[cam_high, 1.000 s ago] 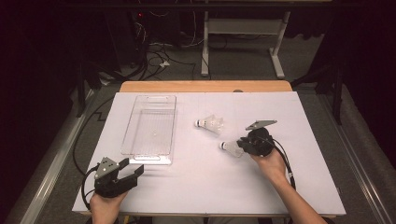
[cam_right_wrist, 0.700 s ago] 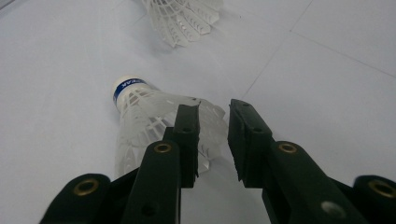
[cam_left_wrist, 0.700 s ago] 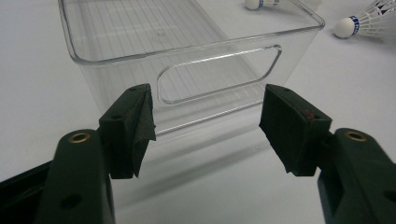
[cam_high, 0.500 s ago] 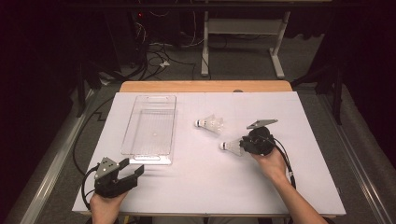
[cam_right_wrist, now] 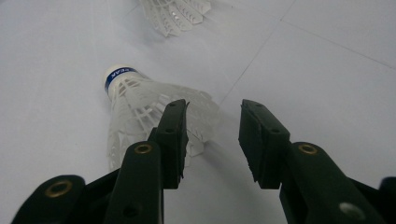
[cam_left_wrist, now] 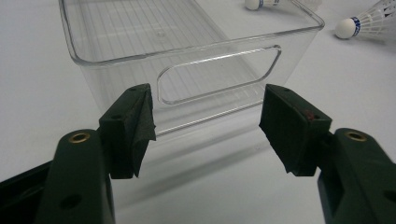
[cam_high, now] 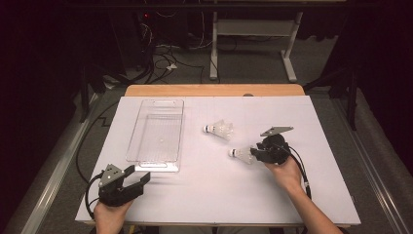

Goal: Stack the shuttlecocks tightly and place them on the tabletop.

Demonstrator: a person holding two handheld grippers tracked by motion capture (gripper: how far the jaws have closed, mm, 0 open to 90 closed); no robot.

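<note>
On the white table (cam_high: 311,195) in the high view, 2 shuttlecocks lie right of a clear plastic bin (cam_high: 157,130), and the bin holds nothing, so by my reading the job of moving them into it has not got past its first pickup. The far shuttlecock (cam_high: 220,129) lies untouched near the table's middle. The near shuttlecock (cam_high: 242,154) lies just left of the right gripper (cam_high: 258,153), cork end pointing left, its skirt at the jaw tips. The left gripper (cam_high: 139,178) rests at the near left of the table, just short of the bin's near end, jaws apart and holding nothing.

Seen from the left gripper view, the left gripper (cam_left_wrist: 208,128) has its 2 pads well apart, aimed at the bin (cam_left_wrist: 187,51) and its handle cutout; nothing sits inside the bin, and both shuttlecocks show beyond its far right corner.

Close up in the right gripper view, the right gripper (cam_right_wrist: 212,140) has its jaws parted with a clear gap between them. The near shuttlecock (cam_right_wrist: 140,105) lies beside and partly behind the left-hand jaw, its skirt not yet between the pads, so no grip is made. The far shuttlecock (cam_right_wrist: 175,14) shows at the top edge. Left to do, as I judge it: grasp, carry and drop each of the 2 into the bin
</note>
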